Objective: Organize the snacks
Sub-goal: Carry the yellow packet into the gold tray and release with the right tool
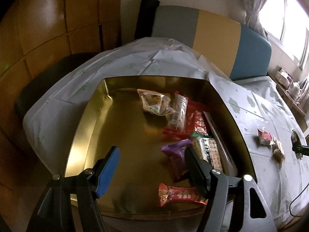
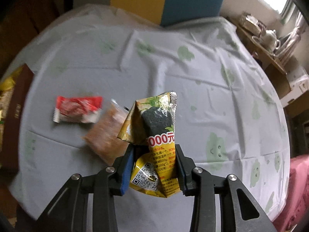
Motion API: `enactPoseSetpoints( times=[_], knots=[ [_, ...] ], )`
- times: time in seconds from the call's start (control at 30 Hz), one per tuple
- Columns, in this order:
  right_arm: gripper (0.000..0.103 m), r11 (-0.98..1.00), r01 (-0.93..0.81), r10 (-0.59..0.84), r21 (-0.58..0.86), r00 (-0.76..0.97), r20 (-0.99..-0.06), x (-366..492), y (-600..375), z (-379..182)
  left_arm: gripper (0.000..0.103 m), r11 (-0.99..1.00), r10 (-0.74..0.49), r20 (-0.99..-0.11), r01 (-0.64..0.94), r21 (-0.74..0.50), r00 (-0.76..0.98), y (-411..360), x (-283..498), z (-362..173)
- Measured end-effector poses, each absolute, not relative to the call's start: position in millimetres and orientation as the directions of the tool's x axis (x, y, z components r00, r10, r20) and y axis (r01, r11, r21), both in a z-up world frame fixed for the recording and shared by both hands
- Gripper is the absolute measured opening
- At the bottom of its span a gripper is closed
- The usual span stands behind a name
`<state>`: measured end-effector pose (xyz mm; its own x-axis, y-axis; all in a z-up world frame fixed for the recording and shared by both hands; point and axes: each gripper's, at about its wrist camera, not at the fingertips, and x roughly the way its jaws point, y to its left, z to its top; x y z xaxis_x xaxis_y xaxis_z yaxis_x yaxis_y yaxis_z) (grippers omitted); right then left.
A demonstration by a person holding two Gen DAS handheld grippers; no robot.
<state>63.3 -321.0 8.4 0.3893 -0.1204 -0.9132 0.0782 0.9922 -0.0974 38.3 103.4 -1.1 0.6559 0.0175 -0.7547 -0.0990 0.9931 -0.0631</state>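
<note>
Left gripper (image 1: 152,166): jaws are spread wide, nothing is held; it is poised above the near part of a gold tray (image 1: 90,116).

Within the tray, nearest, a red bar wrapper (image 1: 179,194) is seen lying flat. Just beyond, a purple packet (image 1: 176,154) and a clear cracker pack (image 1: 209,150) are lodged by the right wall. Farther along that wall a red packet (image 1: 197,121) is found, partly overlapped by a clear-wrapped bar (image 1: 178,114); farthest in, a crumpled clear pouch (image 1: 154,102) is noted.

Right gripper (image 2: 155,154): jaws are closed narrowly on a yellow snack packet (image 2: 154,135), which is held upright above the tablecloth (image 2: 212,96). Beyond and to the left, a brown snack pack (image 2: 105,135) and a red-and-white packet (image 2: 77,109) are left on the cloth, blurred.
</note>
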Motion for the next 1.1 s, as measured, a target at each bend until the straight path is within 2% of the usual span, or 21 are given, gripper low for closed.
enactPoseSetpoints(
  times=[0.1, 0.27, 0.63, 0.87, 1.1],
  knots=[
    [0.040, 0.996, 0.048, -0.085, -0.071, 0.431, -0.898, 60, -302, 23, 0.071, 0.992, 0.024, -0.744, -0.106, -0.062, 0.667, 106, 37, 2],
    [0.039, 0.996, -0.074, 0.074, 0.044, 0.464, -0.883, 62, -254, 39, 0.071, 0.990, 0.039, -0.735, -0.126, -0.064, 0.677, 115, 35, 6],
    [0.040, 0.887, -0.368, 0.413, 0.281, 0.356, -0.838, 74, -107, 47, 0.071, 0.970, 0.108, -0.706, -0.231, -0.080, 0.700, 147, 24, 11],
    [0.040, 0.824, -0.441, 0.500, 0.356, 0.270, -0.823, 84, -30, 44, 0.070, 0.944, 0.162, -0.692, -0.315, -0.100, 0.704, 178, 17, 13],
    [0.044, 0.808, -0.434, 0.514, 0.398, 0.190, -0.836, 107, 24, 3, 0.070, 0.942, 0.157, -0.716, -0.320, -0.097, 0.680, 185, 17, 2]
  ],
)
